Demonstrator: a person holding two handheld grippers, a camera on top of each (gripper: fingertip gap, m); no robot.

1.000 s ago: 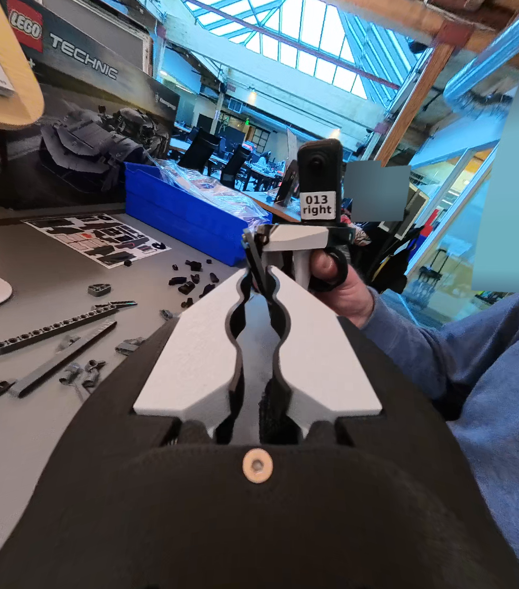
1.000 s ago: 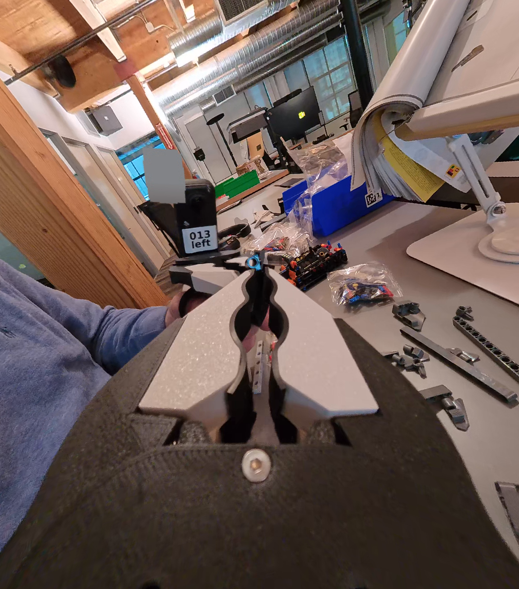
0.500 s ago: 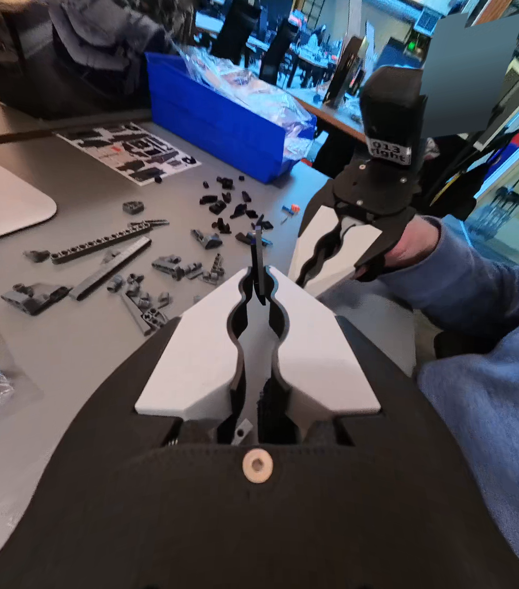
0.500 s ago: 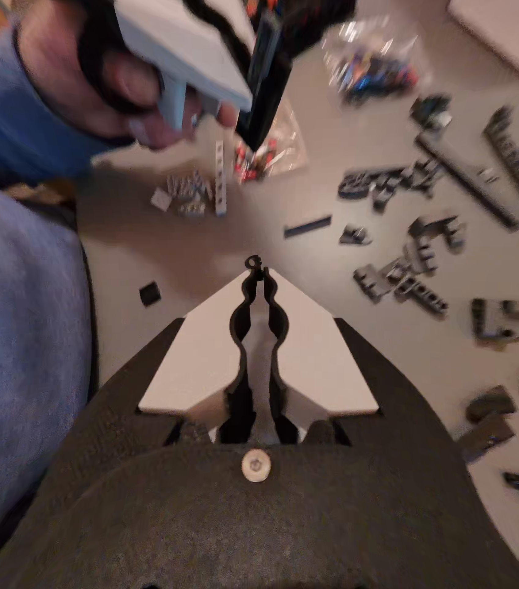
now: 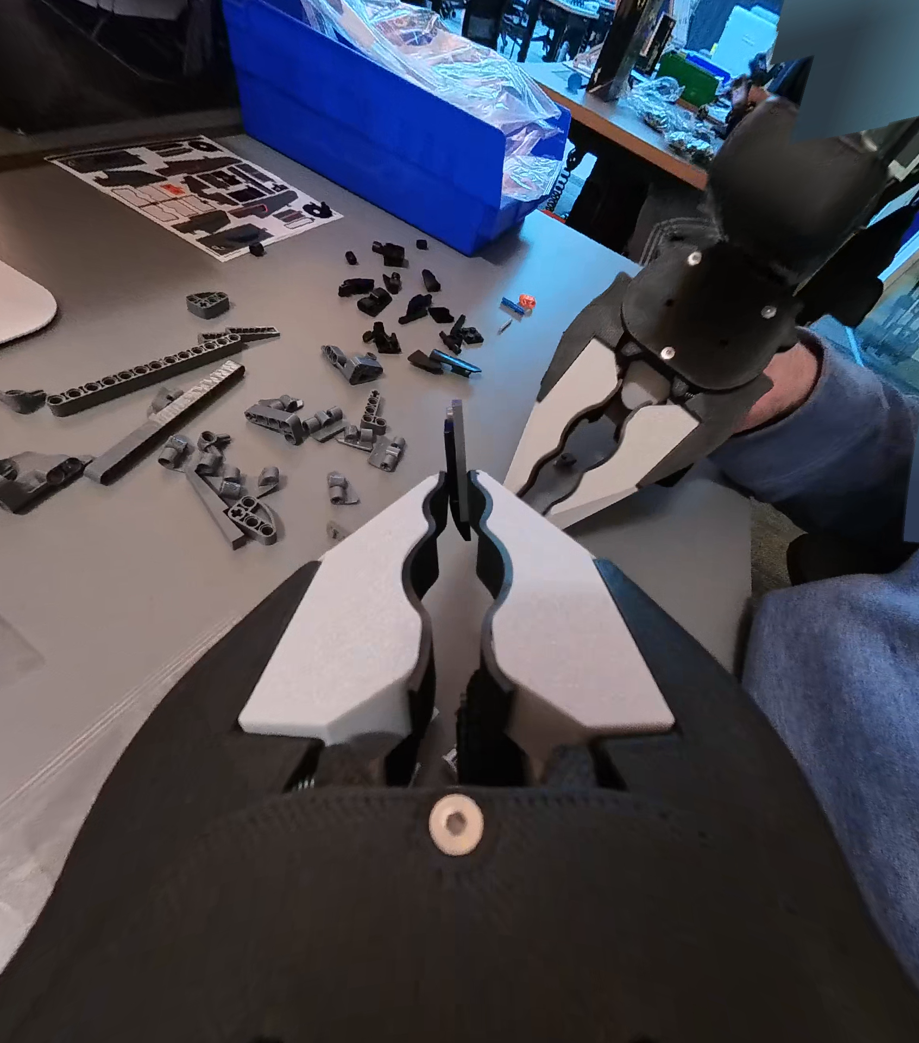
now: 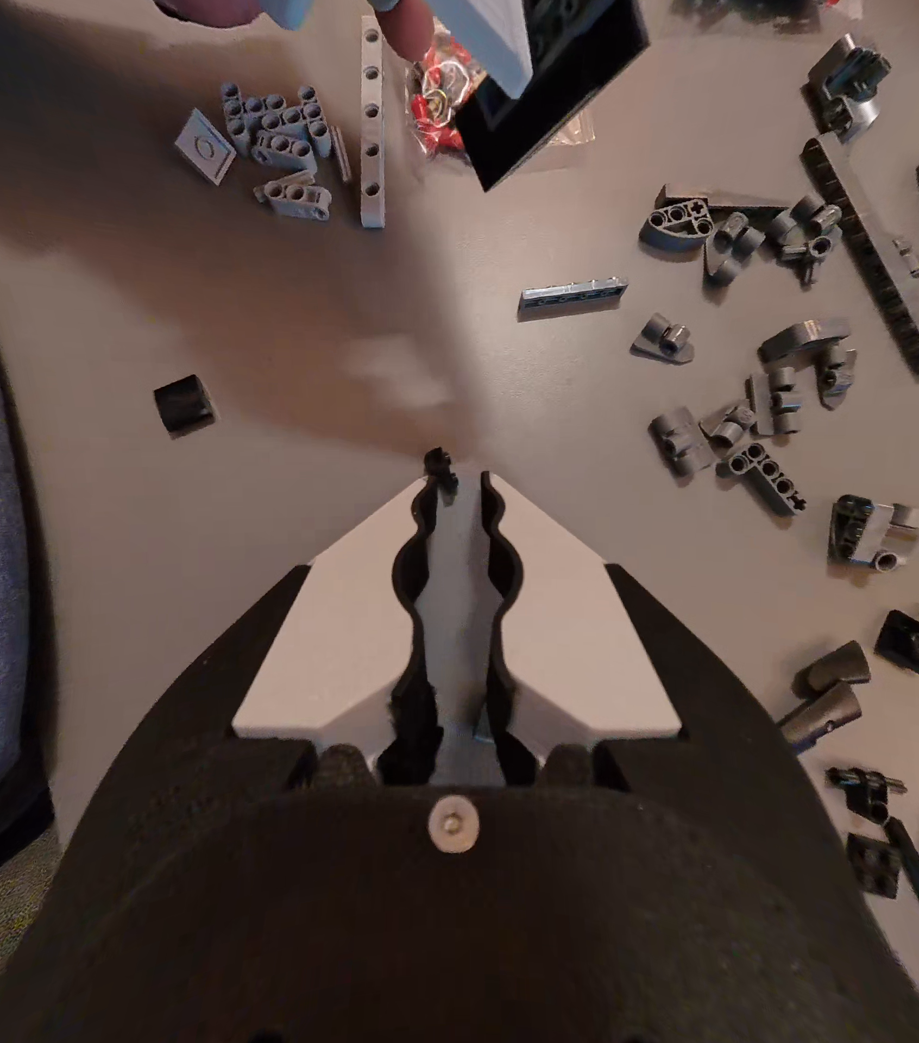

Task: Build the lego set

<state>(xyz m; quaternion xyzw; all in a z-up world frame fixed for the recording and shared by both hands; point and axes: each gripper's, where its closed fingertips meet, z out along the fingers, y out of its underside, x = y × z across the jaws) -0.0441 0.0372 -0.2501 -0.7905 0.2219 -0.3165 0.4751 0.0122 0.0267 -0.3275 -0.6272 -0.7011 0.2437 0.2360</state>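
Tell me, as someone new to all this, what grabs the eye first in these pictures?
Up close, the left gripper pinches a thin dark flat piece upright between its jaws. The right gripper points down at the grey table, a tiny black piece at its tip. Grey and black lego parts lie scattered beyond, before a blue bin.

Honestly not much to read here. The only printed thing is the sticker sheet (image 5: pixel 195 194) lying flat on the gray table (image 5: pixel 107 564), far left, next to the blue bin (image 5: pixel 389 124). It has dark shapes and one red bit, and any lettering is too small to make out. A tall dark box (image 5: pixel 609 51) on the far desk is unreadable too. Near left, one gray tile (image 6: pixel 204 147) has an oval mark, no letters.
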